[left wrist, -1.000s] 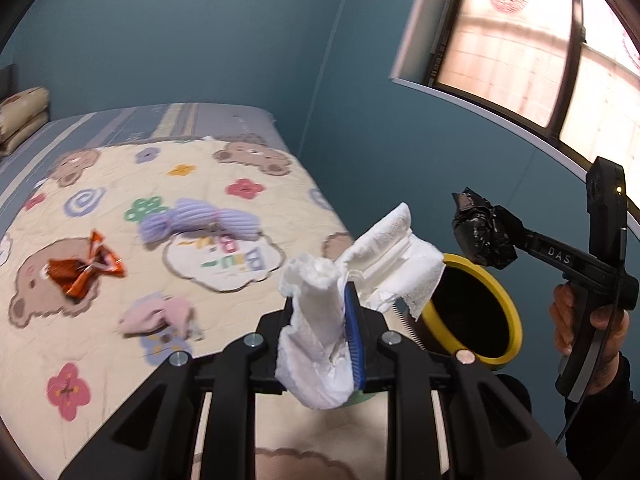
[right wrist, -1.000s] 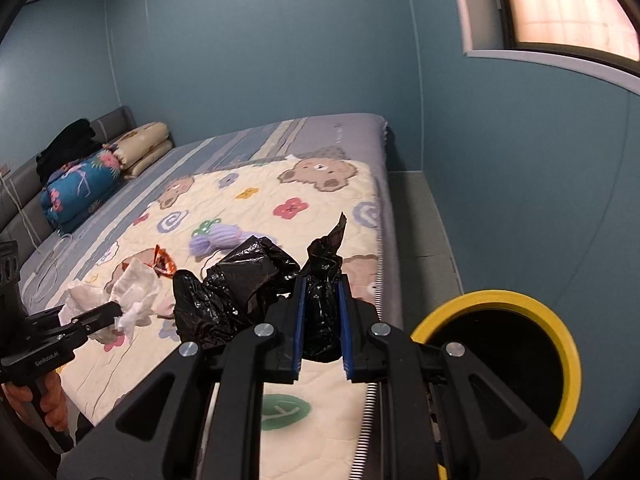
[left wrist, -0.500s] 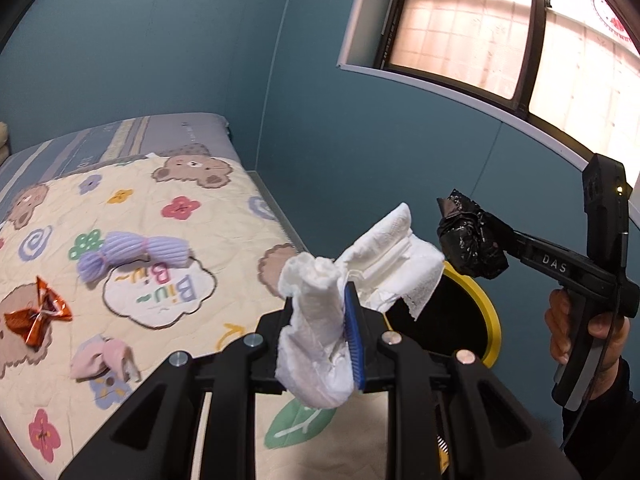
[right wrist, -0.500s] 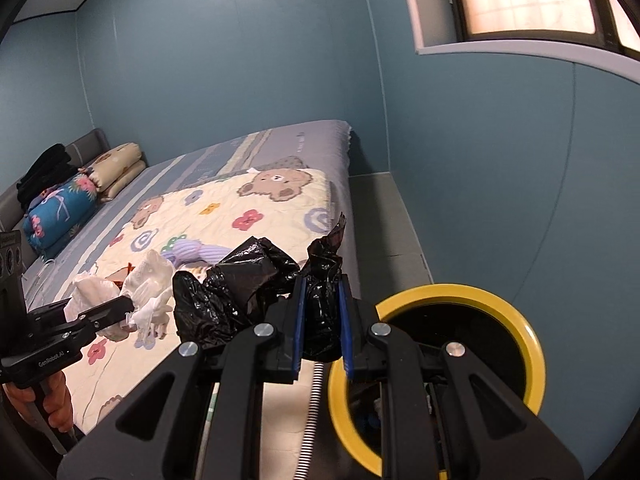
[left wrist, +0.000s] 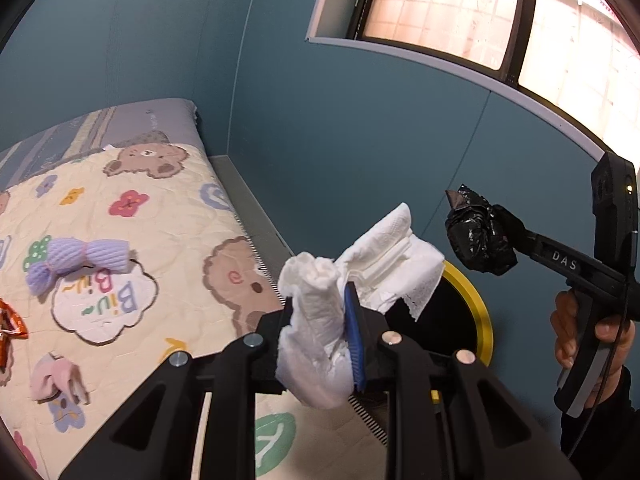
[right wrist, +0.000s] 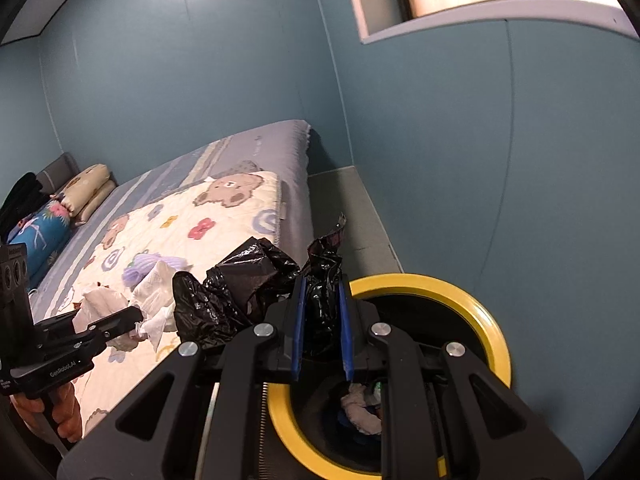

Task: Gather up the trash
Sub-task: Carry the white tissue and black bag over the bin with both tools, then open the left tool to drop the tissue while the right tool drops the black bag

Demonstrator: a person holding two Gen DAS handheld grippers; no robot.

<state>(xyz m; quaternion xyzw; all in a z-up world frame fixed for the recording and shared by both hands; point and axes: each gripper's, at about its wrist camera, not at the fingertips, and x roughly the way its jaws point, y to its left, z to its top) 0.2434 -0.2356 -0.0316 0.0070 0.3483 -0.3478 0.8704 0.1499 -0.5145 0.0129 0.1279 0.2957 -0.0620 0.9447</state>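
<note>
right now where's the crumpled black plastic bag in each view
Left wrist view: black plastic bag at right of centre, clamped in the right gripper.
Right wrist view: low centre, bulging left of the blue pads.
Shared landmark: yellow-rimmed bin, just beyond the bag.

Daylight enters through the window (left wrist: 480, 12), panes blown out to a warm pinkish white, grid lines faint. Room otherwise moderately lit; teal wall (left wrist: 320, 128) evenly toned, darker toward the frame corners. Soft sheen on the wall in the right wrist view. Small specular glints on the crumpled black plastic (right wrist: 240, 292). White tissue (left wrist: 320, 320) bright but keeps its texture. Shadows soft and short under items on the quilt (left wrist: 132, 240). Strong fisheye bending: window sill and wall seams curve, black vignette at the corners. Focus sharp throughout; slight smear along the yellow bin rim (right wrist: 472, 304).
</note>
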